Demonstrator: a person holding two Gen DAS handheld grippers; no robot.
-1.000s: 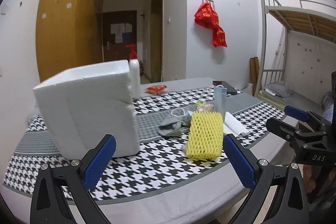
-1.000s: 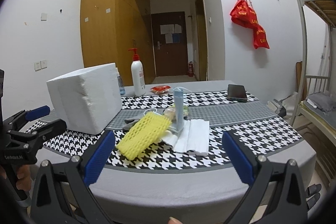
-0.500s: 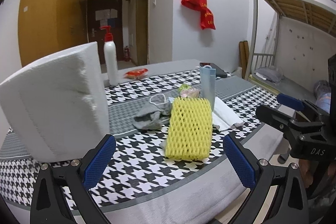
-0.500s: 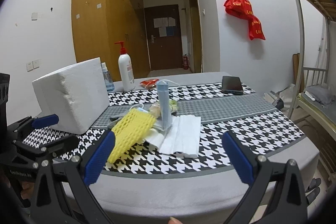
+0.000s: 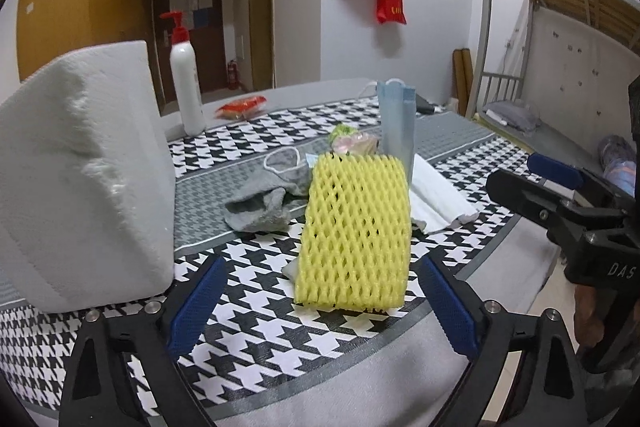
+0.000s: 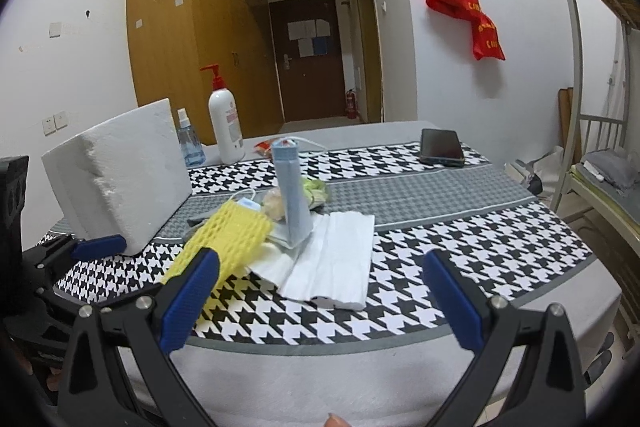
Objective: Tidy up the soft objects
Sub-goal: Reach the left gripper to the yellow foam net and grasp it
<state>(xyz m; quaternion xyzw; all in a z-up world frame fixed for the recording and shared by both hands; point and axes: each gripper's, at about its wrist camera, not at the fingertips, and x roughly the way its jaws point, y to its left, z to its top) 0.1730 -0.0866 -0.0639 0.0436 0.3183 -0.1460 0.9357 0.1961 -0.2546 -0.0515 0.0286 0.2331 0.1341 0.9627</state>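
Observation:
A yellow foam net (image 5: 356, 231) lies on the houndstooth tablecloth (image 5: 256, 331), straight ahead of my left gripper (image 5: 322, 263). Its jaws are closing; the net's near end shows in the gap and the pads are clear of it. Behind the net lie a grey sock (image 5: 264, 203), folded white tissues (image 5: 436, 199) and an upright blue face mask (image 5: 396, 123). A white foam block (image 5: 80, 171) stands at the left. My right gripper (image 6: 320, 259) is open and empty in front of the tissues (image 6: 332, 263), with the net (image 6: 228, 239) at its left finger.
A white pump bottle (image 6: 226, 125), a small spray bottle (image 6: 190, 143) and a red packet (image 5: 240, 105) stand at the back. A phone (image 6: 442, 147) lies far right. The table's grey edge (image 6: 360, 379) is just below both grippers. A bunk bed (image 5: 560, 7) stands right.
Both grippers have moved closer to the pile. The left one came forward and down towards the yellow net, and the foam block slid to the left of its view.

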